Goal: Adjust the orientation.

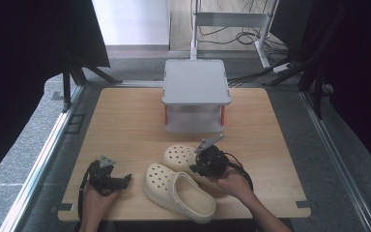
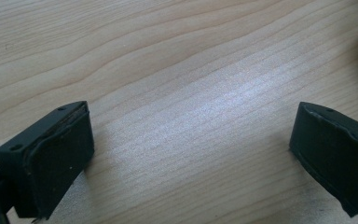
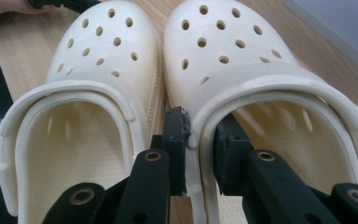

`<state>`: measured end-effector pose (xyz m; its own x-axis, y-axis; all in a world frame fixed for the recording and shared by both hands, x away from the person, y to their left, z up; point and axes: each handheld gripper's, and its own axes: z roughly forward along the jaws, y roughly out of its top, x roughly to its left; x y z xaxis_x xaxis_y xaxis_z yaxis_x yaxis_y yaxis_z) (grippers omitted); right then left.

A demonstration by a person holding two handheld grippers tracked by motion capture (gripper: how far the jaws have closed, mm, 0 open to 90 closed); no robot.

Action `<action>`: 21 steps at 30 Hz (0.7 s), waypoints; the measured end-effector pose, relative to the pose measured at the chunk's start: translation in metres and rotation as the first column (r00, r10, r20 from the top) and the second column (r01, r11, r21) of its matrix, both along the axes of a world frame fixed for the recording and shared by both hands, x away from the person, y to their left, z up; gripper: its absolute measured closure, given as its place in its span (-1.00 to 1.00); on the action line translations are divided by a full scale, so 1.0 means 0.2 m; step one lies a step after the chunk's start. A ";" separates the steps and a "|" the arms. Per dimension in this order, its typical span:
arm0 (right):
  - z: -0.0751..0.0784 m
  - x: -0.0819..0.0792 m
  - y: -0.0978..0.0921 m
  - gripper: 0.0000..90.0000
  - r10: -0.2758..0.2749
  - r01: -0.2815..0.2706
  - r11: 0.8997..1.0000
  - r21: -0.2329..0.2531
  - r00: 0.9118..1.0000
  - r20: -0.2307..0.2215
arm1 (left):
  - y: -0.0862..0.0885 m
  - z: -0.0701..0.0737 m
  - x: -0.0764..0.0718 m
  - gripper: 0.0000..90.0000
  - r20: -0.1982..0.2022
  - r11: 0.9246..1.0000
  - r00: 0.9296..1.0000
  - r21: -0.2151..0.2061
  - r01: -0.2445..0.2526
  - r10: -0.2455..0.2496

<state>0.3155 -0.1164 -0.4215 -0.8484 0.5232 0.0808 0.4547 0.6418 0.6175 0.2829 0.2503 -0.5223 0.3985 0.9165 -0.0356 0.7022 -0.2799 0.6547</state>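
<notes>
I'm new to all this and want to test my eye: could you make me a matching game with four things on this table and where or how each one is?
Things:
1. left gripper
2. right gripper
3. grey shelf stand
4. near clog

States:
a. at the table's far edge
b. open over bare wood
c. lying free between the two hands
d. clamped on the far clog's side wall

Pairs: 1-b, 2-d, 3-a, 4-c

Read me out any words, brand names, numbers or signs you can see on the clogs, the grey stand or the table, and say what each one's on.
None can be read.
The two cream clogs: perforated tops, no visible logo or lettering.
The grey stand: plain top.
The wooden table: bare grain.
The right gripper, clamped on one clog's rim: unmarked black jaws.
</notes>
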 end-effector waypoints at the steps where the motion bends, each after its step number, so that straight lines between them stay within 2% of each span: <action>1: 0.00 0.00 0.00 0.69 0.002 -0.002 1.000 0.004 1.000 -0.003 | 0.00 0.00 0.00 -1.00 0.000 1.000 1.000 0.000 0.000 0.000; 9: -0.03 -0.01 0.03 0.64 0.009 -0.008 1.000 0.019 0.998 -0.062 | 0.00 0.00 0.00 -1.00 0.001 1.000 1.000 0.000 0.000 0.000; 12: -0.04 -0.02 0.03 0.61 0.000 0.001 1.000 0.019 0.998 -0.057 | 0.00 0.00 0.00 -1.00 0.000 1.000 1.000 0.002 0.002 -0.002; 15: -0.05 -0.01 0.02 0.57 0.010 -0.007 0.999 0.039 0.997 -0.070 | 0.00 0.00 0.00 -1.00 0.003 1.000 1.000 0.001 -0.001 0.001; 19: -0.03 0.00 -0.01 0.30 0.022 -0.019 0.998 0.058 0.998 -0.065 | 0.00 0.00 0.00 -1.00 0.001 1.000 1.000 0.001 0.000 0.000; 21: -0.01 0.00 -0.03 0.10 0.032 -0.030 0.998 0.054 0.999 -0.039 | 0.00 0.00 0.00 -1.00 0.000 1.000 1.000 0.002 0.001 -0.001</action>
